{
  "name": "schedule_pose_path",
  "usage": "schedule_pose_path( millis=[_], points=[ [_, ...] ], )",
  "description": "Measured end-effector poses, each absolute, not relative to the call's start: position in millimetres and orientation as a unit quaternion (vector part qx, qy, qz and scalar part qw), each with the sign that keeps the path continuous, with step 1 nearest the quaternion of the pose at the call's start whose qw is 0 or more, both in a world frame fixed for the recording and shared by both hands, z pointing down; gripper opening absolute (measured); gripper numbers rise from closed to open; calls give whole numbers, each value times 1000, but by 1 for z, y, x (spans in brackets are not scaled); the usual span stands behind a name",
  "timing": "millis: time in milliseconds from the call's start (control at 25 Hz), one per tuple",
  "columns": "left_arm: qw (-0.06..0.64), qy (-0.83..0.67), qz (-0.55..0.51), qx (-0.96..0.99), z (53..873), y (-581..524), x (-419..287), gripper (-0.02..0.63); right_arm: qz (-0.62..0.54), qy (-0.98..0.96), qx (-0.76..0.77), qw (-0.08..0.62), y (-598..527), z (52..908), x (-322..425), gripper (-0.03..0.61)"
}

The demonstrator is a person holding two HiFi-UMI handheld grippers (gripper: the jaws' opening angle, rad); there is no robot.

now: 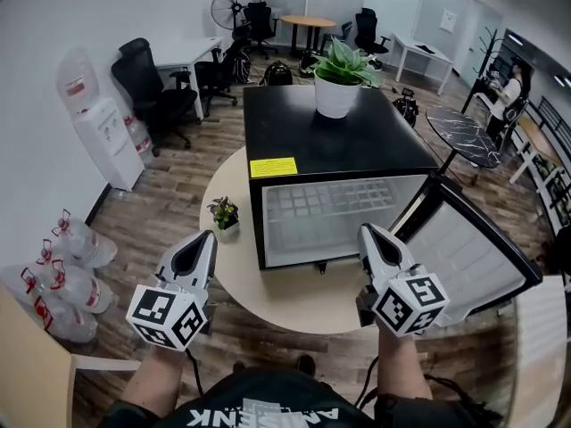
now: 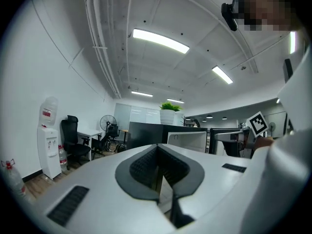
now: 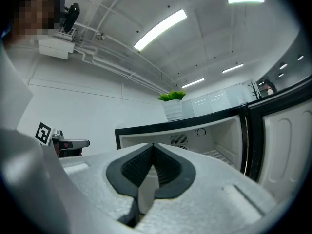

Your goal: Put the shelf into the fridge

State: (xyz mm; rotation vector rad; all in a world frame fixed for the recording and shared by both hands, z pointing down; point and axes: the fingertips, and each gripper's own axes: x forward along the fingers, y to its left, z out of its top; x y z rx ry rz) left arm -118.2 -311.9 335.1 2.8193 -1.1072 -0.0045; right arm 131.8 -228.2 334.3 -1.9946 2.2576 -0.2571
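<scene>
— Left hand-held gripper (image 1: 205,239), right hand-held gripper (image 1: 368,234)?
— Both closed, holding nothing, in front of the fridge (image 1: 312,141) on the round desk (image 1: 232,266).
— Inside?
— Door (image 1: 464,248) open; wire shelf (image 1: 335,205) lies flat within. Potted plant (image 1: 337,83) on top.

fridge (image 1: 332,143) front open, door (image 1: 470,250) at right

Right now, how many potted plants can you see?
2. A leafy green plant in a white pot stands atop the black fridge; a small plant in a little pot sits on the round beige table beside it. Distant ones could be hidden.
</scene>
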Motion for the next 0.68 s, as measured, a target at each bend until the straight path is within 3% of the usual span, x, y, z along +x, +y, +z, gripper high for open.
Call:
schedule_pose_path(
  millis=[680],
  points=[
    [63, -386, -8, 920, 329, -320, -128, 2, -80, 734, -672, 47, -216, 324, 127, 6]
  ],
)
